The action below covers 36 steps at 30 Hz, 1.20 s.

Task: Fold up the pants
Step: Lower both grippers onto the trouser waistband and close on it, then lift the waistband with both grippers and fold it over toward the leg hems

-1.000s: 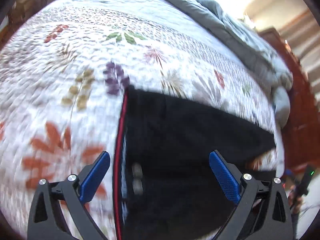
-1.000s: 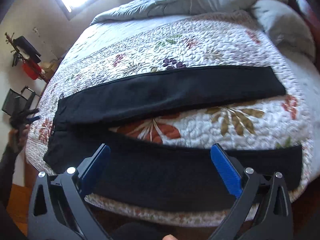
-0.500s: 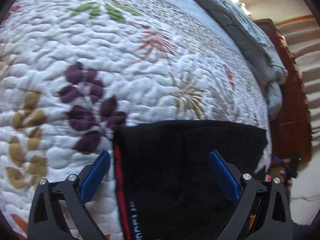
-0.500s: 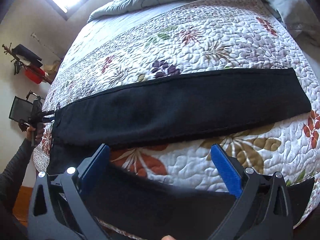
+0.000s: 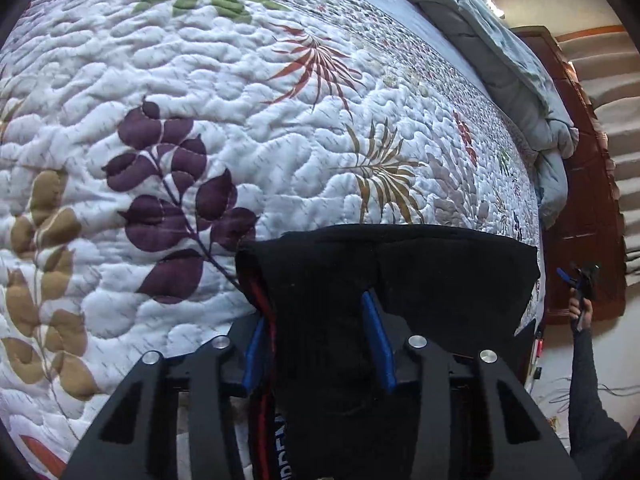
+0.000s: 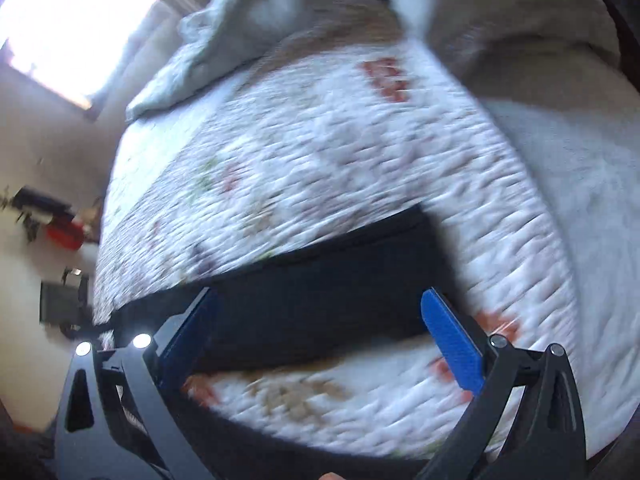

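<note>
The left tool (image 5: 316,344) has just been closing its jaws and now pinches the waist end of the black pants (image 5: 400,276). The blue pads (image 5: 378,344) press into a bunched fold of dark cloth, with the red stripe of the waistband (image 5: 264,312) running up just inside the left pad. Beyond the pinch the cloth lifts into a low hump, then lies flat on the bed's quilt (image 5: 280,120). From this tool the pants stretch away to the right, their long axis running along the near side of the bed toward its far right corner. White lettering on the waistband shows below the pinch, too cut off to read.

The right tool (image 6: 320,340) stands with its jaws spread wide and nothing between the pads; this view is smeared by blur. Past its fingertips a black pant leg (image 6: 320,280) lies on the quilt as a long band, crossing from the left edge of the bed to a squared cuff end on the right, just above the right pad. A second dark strip of cloth shows lower down by the near edge of the bed, beneath the tool.

A grey blanket (image 5: 500,52) is heaped along the far edge of the bed. In the left wrist view, the person's other hand (image 5: 580,312) appears off the right end of the bed, holding the other tool.
</note>
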Each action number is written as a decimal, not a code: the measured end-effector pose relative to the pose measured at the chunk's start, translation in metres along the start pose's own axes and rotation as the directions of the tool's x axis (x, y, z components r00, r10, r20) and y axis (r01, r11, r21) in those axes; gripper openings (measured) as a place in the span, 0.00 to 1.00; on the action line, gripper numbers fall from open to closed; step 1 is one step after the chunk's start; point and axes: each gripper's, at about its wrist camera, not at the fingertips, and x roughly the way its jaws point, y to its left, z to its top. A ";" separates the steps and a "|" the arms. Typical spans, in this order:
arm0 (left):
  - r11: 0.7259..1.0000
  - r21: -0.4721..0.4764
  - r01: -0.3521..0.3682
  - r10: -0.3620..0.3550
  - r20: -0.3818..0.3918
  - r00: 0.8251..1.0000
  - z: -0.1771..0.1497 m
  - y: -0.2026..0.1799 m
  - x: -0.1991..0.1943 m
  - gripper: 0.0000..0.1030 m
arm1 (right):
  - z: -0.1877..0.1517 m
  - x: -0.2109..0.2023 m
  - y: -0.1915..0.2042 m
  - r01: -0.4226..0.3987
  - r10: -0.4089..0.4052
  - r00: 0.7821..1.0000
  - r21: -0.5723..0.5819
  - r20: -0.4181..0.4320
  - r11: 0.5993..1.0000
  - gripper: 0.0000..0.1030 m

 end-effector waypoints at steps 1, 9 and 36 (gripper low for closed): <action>1.000 -0.004 -0.006 0.006 0.001 1.000 -0.001 0.000 0.000 0.42 | 0.008 0.008 -0.012 0.009 -0.009 1.000 0.015 -0.018 1.000 0.97; 0.998 -0.053 -0.042 0.042 0.003 0.999 0.006 0.000 0.008 0.49 | 0.040 0.099 -0.041 0.050 -0.056 0.986 -0.040 -0.156 0.998 0.98; 0.981 -0.011 -0.192 0.192 0.100 0.976 -0.009 -0.036 -0.013 0.13 | 0.033 0.111 -0.012 -0.164 0.131 0.968 -0.147 -0.213 0.975 0.14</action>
